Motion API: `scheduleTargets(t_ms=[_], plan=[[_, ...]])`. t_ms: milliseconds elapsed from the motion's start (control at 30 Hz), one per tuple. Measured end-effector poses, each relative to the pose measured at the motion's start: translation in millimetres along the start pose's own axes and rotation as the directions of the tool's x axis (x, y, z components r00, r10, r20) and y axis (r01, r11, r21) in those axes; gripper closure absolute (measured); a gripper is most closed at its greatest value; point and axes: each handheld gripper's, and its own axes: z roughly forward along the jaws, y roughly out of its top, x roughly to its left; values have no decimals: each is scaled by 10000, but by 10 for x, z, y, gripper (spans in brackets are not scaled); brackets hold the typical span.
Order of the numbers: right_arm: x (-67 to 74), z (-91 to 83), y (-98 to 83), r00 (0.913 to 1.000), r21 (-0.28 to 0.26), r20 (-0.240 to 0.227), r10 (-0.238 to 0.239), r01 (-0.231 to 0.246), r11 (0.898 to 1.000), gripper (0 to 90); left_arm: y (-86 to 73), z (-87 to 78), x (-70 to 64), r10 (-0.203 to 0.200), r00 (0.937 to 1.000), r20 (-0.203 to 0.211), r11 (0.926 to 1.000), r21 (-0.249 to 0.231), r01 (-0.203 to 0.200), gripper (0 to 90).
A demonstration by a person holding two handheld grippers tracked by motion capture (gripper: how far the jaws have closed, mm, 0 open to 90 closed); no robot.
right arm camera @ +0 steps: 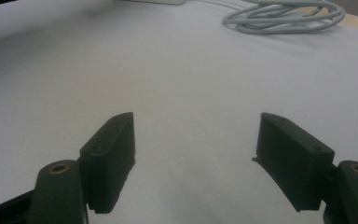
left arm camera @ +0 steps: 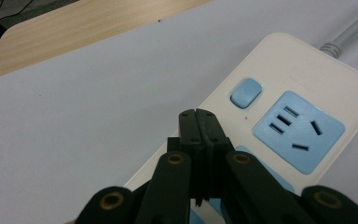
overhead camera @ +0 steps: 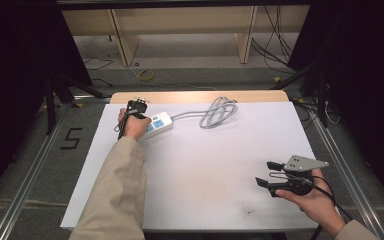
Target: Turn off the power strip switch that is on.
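Pressing step in hand: left hand-held gripper [left arm camera: 199, 122], jaws pressed together, poised over power strip [left arm camera: 303, 84] near worktop's far-left corner; next, tip down onto blue switch [left arm camera: 246, 93]; right hand-held gripper [right arm camera: 196, 154] spread, idle.

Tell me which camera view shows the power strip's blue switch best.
The left gripper view: the blue switch sits close and sharp on the power strip, just beyond the shut left gripper. In the high view the strip is small, its switch indistinct. The right gripper view catches just its edge.

Left hand-held gripper [overhead camera: 136, 106]: we hold it upper left, jaws closed.
Right hand-held gripper [overhead camera: 269, 173]: lower right, jaws apart.
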Motion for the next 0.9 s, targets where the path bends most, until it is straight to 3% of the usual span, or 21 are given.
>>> scheduleTargets(t_ms=[467, 900], plan=[[-1, -9, -4, 10000, 11, -2, -55, 55, 10000, 286, 9, 8, -33, 267, 9995, -193, 9996, 43, -267, 899], [2, 2, -5, 10000, 14, -15, -24, 24, 10000, 286, 14, 6, -9, 27, 10000, -33, 9999, 119, -27, 900]])
